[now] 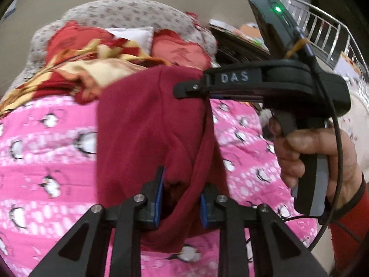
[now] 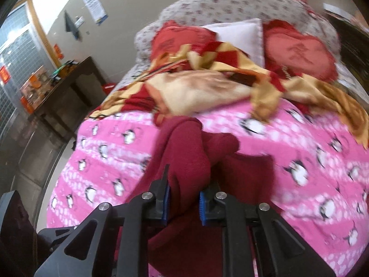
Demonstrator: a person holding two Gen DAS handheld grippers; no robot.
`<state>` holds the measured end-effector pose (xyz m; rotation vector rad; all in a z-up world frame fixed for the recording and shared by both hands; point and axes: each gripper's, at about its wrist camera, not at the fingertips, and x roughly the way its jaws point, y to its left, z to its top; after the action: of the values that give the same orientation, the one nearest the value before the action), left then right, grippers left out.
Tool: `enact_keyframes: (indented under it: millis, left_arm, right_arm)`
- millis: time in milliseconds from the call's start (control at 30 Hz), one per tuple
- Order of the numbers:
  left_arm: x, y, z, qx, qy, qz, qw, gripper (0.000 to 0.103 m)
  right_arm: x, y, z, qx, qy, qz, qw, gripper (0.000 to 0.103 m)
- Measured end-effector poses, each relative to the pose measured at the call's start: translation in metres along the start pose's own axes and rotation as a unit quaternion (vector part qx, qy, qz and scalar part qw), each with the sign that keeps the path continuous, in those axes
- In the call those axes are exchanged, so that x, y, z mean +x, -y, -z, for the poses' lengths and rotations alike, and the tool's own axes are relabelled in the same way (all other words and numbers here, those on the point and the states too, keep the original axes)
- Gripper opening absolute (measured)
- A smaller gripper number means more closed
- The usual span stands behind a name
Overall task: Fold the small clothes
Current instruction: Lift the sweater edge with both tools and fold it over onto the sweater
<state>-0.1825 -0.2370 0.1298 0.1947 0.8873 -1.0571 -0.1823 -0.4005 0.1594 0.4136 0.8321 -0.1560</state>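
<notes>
A small dark red garment (image 1: 147, 124) hangs in the air above the pink penguin-print bedcover (image 1: 46, 150). My left gripper (image 1: 181, 198) is shut on its lower edge, cloth bunched between the blue pads. My right gripper (image 1: 196, 87), seen from the side in the left wrist view, is shut on the garment's upper right edge. In the right wrist view the garment (image 2: 184, 161) is bunched between my right gripper's (image 2: 183, 198) blue pads and trails down onto the bedcover (image 2: 311, 161).
A red and yellow blanket (image 2: 207, 87) lies crumpled across the bed's far half, with red cushions (image 2: 297, 48) and a white pillow (image 2: 239, 34) behind it. A dark side table (image 2: 66, 92) stands left of the bed. A metal railing (image 1: 322, 34) is at right.
</notes>
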Motion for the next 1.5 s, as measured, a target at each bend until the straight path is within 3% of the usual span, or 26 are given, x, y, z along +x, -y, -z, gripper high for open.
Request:
enact_keyframes:
  millis: [200, 400, 500, 533, 567, 633, 767, 833, 967, 1000, 1067, 1100, 1167, 1300, 1500]
  left_arm:
    - [0.038, 0.035, 0.007, 0.022, -0.020, -0.007, 0.9995, 0.026]
    - [0.056, 0.041, 0.010, 0.010, -0.047, -0.007, 0.9988, 0.031]
    - [0.038, 0.039, 0.009, 0.007, -0.050, 0.001, 0.9987, 0.046]
    - [0.028, 0.037, 0.009, 0.006, -0.044, 0.004, 0.9990, 0.056]
    - [0.016, 0.032, 0.010, 0.004, -0.033, 0.006, 0.9994, 0.066]
    - [-0.001, 0.025, 0.011, 0.005, -0.010, 0.003, 0.9999, 0.075]
    - [-0.012, 0.015, 0.017, 0.037, 0.011, -0.044, 0.9983, 0.076]
    - [-0.006, 0.014, 0.022, 0.046, -0.002, -0.064, 0.9969, 0.075]
    - [0.018, 0.011, 0.034, 0.040, -0.034, -0.062, 0.9967, 0.075]
    - [0.023, 0.010, 0.038, 0.037, -0.042, -0.062, 0.9965, 0.075]
    - [0.030, 0.009, 0.044, 0.029, -0.047, -0.061, 0.9966, 0.075]
    - [0.030, 0.008, 0.046, 0.029, -0.049, -0.059, 0.9967, 0.075]
    - [0.028, 0.009, 0.050, 0.034, -0.052, -0.054, 0.9966, 0.075]
    - [0.014, 0.005, 0.052, 0.046, -0.041, -0.075, 0.9953, 0.075]
    - [-0.001, -0.017, 0.045, 0.018, -0.018, -0.097, 0.9949, 0.075]
  right_arm:
    - [-0.003, 0.046, 0.018, 0.023, -0.003, 0.029, 0.999, 0.029]
    - [0.034, 0.075, 0.030, 0.055, -0.025, 0.045, 0.997, 0.029]
    - [0.043, 0.084, 0.035, 0.067, -0.017, 0.047, 0.997, 0.040]
    - [0.041, 0.088, 0.036, 0.075, -0.013, 0.048, 0.996, 0.047]
    - [0.037, 0.091, 0.037, 0.083, -0.010, 0.049, 0.995, 0.049]
    - [0.024, 0.097, 0.039, 0.103, -0.003, 0.051, 0.993, 0.051]
    - [-0.015, 0.089, 0.048, 0.112, 0.022, 0.036, 0.993, 0.051]
    - [-0.029, 0.071, 0.056, 0.096, 0.032, 0.011, 0.995, 0.051]
    - [-0.023, 0.030, 0.071, 0.033, 0.009, -0.028, 0.999, 0.051]
    - [-0.018, 0.021, 0.076, 0.014, -0.001, -0.027, 1.000, 0.050]
    - [-0.002, 0.010, 0.090, -0.026, -0.029, 0.009, 0.999, 0.034]
    - [0.005, 0.012, 0.098, -0.032, -0.044, 0.033, 0.998, 0.032]
    - [0.014, 0.026, 0.112, -0.021, -0.053, 0.046, 0.997, 0.032]
    - [0.003, 0.050, 0.124, 0.040, -0.031, 0.011, 0.999, 0.032]
    - [-0.033, 0.041, 0.127, 0.064, 0.000, -0.004, 0.998, 0.038]
